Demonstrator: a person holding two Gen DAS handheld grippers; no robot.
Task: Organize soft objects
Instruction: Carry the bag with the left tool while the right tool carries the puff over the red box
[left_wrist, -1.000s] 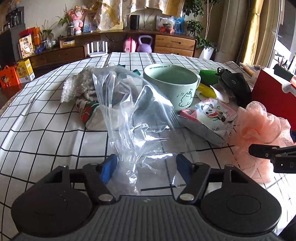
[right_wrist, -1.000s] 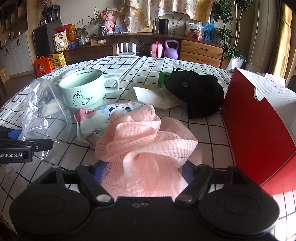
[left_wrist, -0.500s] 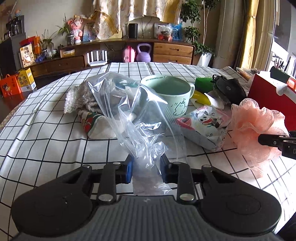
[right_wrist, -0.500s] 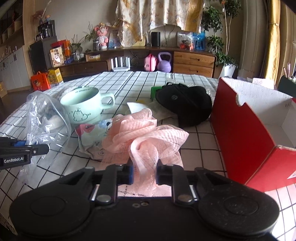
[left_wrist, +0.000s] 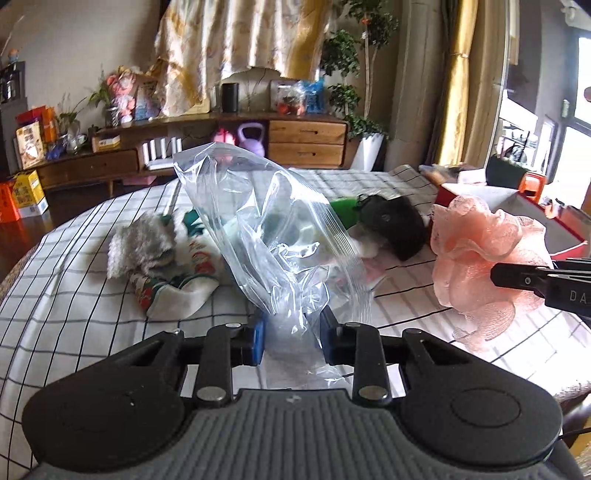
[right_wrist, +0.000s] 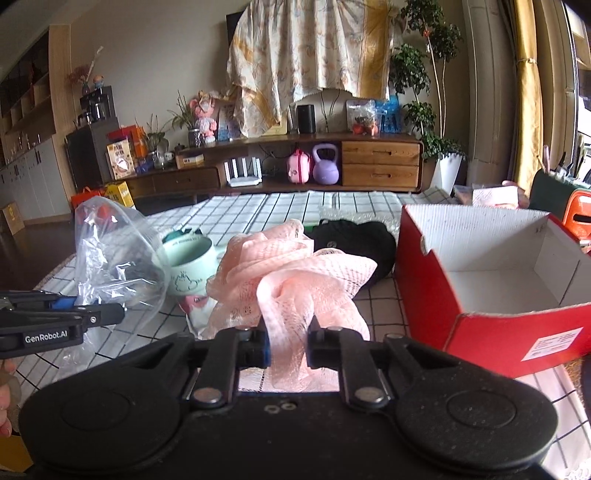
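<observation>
checked tablecloth (left_wrist: 66, 291) | red box (right_wrist: 491, 328) right | wooden sideboard (right_wrist: 380, 162) behind

We look forward and slightly down from each gripper, close over the checked table (left_wrist: 74, 280). Both views share the plastic bag (left_wrist: 266, 236), pink bath pouf (right_wrist: 291, 273) and far sideboard (right_wrist: 380, 162).

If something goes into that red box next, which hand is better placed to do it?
Probably the right. The right claw is clamped on the pink mesh pouf, with the open red box just beside it. The left claw holds the clear plastic bag, further from the box.
</observation>
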